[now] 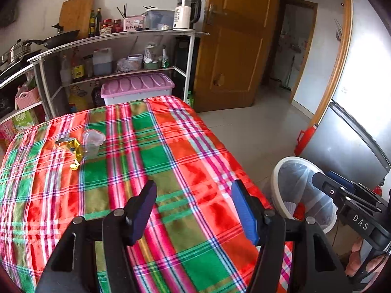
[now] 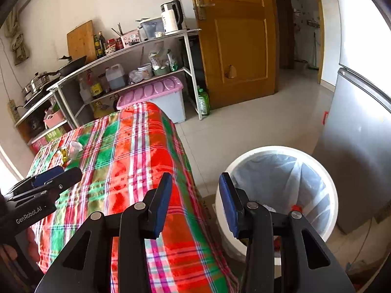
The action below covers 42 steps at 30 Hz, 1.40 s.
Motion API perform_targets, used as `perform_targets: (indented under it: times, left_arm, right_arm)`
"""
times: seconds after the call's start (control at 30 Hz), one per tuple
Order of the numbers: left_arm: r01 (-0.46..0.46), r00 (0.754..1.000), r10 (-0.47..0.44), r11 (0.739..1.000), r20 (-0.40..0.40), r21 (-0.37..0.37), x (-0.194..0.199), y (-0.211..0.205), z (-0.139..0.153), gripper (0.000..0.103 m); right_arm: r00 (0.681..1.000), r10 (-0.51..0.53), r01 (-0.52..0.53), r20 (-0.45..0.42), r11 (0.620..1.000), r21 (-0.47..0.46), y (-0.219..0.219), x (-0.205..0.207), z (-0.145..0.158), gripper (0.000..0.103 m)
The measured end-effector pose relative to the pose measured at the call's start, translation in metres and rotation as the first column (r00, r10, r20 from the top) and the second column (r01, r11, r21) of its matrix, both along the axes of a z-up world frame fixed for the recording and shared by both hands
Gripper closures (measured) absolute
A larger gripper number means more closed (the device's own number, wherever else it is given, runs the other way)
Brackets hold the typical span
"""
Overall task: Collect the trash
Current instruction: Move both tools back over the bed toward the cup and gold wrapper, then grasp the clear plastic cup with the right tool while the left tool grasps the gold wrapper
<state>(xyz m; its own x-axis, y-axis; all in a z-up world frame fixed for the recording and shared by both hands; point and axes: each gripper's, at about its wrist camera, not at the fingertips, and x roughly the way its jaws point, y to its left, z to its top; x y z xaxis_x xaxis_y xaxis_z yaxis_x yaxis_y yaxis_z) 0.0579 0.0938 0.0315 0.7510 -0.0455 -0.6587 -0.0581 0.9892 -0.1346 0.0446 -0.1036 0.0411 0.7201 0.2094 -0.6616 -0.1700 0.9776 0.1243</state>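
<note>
- Left wrist cam: above plaid tablecloth (image 1: 171, 146), tilted down, facing shelf unit (image 1: 117, 39) & door (image 1: 234, 44).
- Right wrist cam: at table's right edge, over bin (image 2: 281, 183).
- Both share tablecloth, shelf, door, bin.

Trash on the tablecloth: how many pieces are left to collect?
2, side by side near the far left corner: a crumpled gold wrapper and a clear plastic cup just right of it. Nothing else shows on the cloth, though the grippers hide its near part.

Left claw (image 1: 194, 210) with blue pads apart and empty, over a counter with a red and green checked cloth (image 1: 146, 171), crumpled gold wrapper (image 1: 69, 147) touching a clear plastic cup (image 1: 92, 142) far back, white round trash bin (image 1: 277, 183) beside the counter, right claw (image 1: 325, 179) over the bin
</note>
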Motion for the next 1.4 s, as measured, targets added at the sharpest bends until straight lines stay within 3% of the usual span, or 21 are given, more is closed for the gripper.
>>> perform_targets:
  times: [0.4, 0.63, 0.97, 1.23, 1.4]
  left_arm:
    - [-0.222, 0.975, 0.222, 0.975, -0.006, 0.010, -0.021, 0.105, -0.002, 0.037]
    - [-0.297, 0.954, 0.298, 0.954, -0.021, 0.022, -0.024, 0.155, -0.006, 0.035]
    - [-0.320, 0.944, 0.319, 0.947, -0.083, 0.000, 0.007, 0.187, -0.030, 0.033]
    - [-0.303, 0.948, 0.298, 0.952, -0.112, -0.029, 0.043, 0.195, -0.042, 0.033]
    - [-0.300, 0.945, 0.297, 0.954, -0.136, -0.008, 0.059, 0.198, -0.051, 0.033]
  right_arm:
    - [0.988, 0.155, -0.155, -0.008, 0.988, -0.026, 0.082, 0.022, 0.003, 0.062]
    - [0.966, 0.257, -0.259, -0.035, 0.965, -0.051, 0.145, 0.041, -0.001, 0.062]
    - [0.921, 0.378, -0.387, -0.097, 0.917, -0.094, 0.236, 0.077, -0.027, 0.062]
    - [0.913, 0.394, -0.404, -0.108, 0.911, -0.086, 0.265, 0.109, -0.035, 0.062]
    - [0.916, 0.384, -0.394, -0.116, 0.916, -0.076, 0.271, 0.122, -0.037, 0.062]
